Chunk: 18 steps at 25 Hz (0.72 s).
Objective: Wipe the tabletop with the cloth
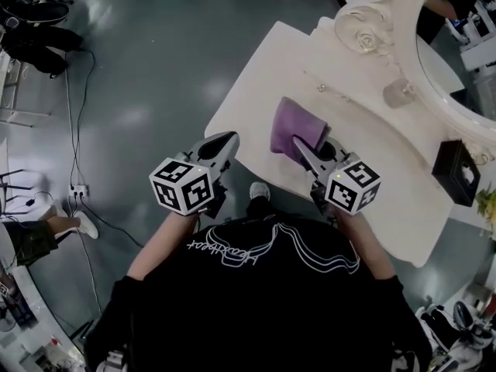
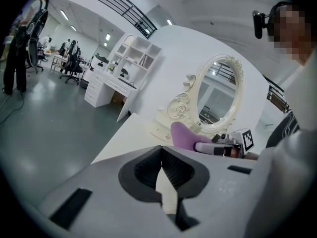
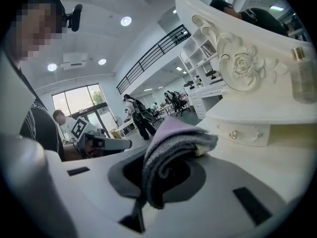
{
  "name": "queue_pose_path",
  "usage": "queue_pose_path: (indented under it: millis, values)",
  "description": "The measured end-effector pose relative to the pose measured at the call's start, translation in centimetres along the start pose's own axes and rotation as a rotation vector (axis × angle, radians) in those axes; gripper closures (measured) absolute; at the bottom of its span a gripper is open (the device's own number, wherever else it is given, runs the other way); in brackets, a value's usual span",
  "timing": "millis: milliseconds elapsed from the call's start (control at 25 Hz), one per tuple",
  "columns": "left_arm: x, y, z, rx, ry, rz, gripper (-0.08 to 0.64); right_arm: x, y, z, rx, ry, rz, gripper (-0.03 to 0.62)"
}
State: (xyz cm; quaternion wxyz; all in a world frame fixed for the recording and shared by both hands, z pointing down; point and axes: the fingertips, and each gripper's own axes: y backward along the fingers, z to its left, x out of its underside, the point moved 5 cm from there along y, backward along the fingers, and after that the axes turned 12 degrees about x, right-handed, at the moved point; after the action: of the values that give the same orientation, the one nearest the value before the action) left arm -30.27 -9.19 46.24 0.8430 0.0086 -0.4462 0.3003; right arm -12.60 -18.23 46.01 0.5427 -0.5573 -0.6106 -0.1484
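Note:
A folded purple cloth (image 1: 296,130) rests on the cream tabletop (image 1: 263,91) near its front edge. My right gripper (image 1: 298,143) is shut on the cloth's near end. In the right gripper view the cloth (image 3: 171,150) bulges out from between the jaws, grey-purple and folded. My left gripper (image 1: 230,139) hangs at the table's near left corner, shut and empty, its dark pads (image 2: 171,170) pressed together. The left gripper view also shows the cloth (image 2: 184,134) and the right gripper (image 2: 218,148) to the right.
An ornate white oval mirror (image 1: 434,45) stands at the back of the table. A small glass bottle (image 1: 398,93) sits by its base and a black box (image 1: 456,171) lies at the right. Drawer knobs (image 3: 233,132) show under the mirror shelf. Cables and a power strip (image 1: 76,191) lie on the grey floor.

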Motion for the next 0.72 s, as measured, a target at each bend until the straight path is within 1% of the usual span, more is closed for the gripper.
queue_pose_path:
  millis: [80, 360, 600, 720]
  values:
    - [-0.7, -0.3, 0.8, -0.003, -0.010, 0.003, 0.557, -0.9, -1.4, -0.2, 0.012, 0.019, 0.005, 0.540]
    - [-2.3, 0.3, 4.2, -0.030, 0.011, 0.018, 0.557, -2.3, -7.1, -0.2, 0.063, 0.091, 0.031, 0.540]
    - [-3.7, -0.2, 7.2, -0.004, 0.017, 0.089, 0.557, -2.5, -11.5, -0.5, 0.120, 0.098, 0.070, 0.540]
    - [-4.9, -0.4, 8.7, 0.010, 0.008, 0.122, 0.557, -2.4, -13.8, -0.7, 0.150, 0.110, 0.094, 0.540]
